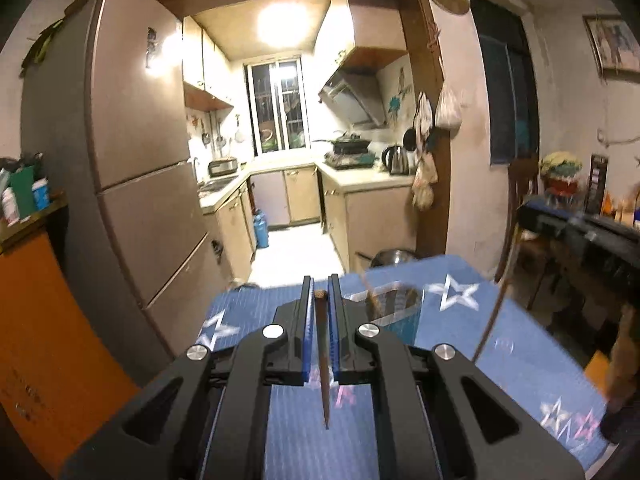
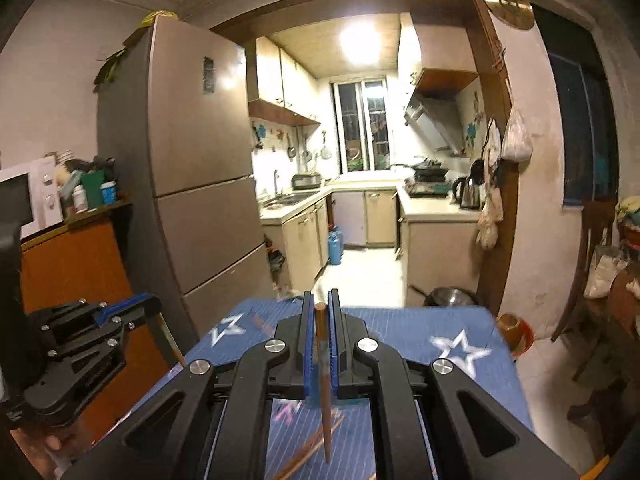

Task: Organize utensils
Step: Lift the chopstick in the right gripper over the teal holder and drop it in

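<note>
— Left claw (image 1: 320, 300) pinching one chopstick (image 1: 323, 364), right claw (image 2: 319, 312) another chopstick (image 2: 323, 384), both above the bench (image 1: 520, 344).
— Could swivel or slip out: thin sticks, held near one end.

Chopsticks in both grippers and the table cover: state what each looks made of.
The chopstick in the left gripper looks like dark wood or bamboo: matte brown, fibrous-looking cut end. The chopstick in the right gripper looks the same but lighter reddish brown, possibly lacquered. The table cover seems thin ribbed plastic or woven matting: fine parallel lines, printed stars, slight sheen.
</note>
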`<state>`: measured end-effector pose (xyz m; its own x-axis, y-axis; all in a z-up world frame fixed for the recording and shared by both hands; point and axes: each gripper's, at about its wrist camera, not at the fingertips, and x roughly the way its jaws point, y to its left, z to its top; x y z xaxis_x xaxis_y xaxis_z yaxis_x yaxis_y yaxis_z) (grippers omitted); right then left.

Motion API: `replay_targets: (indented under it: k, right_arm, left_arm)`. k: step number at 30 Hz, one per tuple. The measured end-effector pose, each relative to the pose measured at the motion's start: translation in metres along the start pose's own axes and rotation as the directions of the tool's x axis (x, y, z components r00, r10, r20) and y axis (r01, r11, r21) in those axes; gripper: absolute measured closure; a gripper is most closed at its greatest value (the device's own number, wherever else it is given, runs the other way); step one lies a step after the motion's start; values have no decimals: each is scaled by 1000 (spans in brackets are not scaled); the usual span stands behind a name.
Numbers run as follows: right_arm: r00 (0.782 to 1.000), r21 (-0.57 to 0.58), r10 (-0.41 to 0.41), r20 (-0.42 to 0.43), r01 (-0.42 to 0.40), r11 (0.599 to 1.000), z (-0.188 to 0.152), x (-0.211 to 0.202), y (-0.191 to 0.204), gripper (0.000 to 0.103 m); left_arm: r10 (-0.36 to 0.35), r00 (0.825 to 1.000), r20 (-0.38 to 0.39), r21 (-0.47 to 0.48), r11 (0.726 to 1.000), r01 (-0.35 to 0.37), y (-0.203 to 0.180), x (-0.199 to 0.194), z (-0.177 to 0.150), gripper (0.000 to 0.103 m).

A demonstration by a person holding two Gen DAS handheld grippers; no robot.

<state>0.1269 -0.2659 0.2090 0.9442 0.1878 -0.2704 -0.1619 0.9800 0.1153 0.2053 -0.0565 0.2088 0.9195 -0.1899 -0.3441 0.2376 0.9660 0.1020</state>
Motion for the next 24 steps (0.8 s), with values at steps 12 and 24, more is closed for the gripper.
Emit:
replay_targets:
  k: [12, 24]
  right_arm:
    - [998, 30, -48, 44, 47, 998, 88, 89, -19, 95]
    - [995, 48, -79, -57, 82, 995, 56, 190, -38, 95]
  left_arm:
    - [-99, 995, 32, -74, 992, 101, -15, 78, 85, 98]
    - [-113, 990, -86, -92, 990, 105, -13, 170, 46, 98]
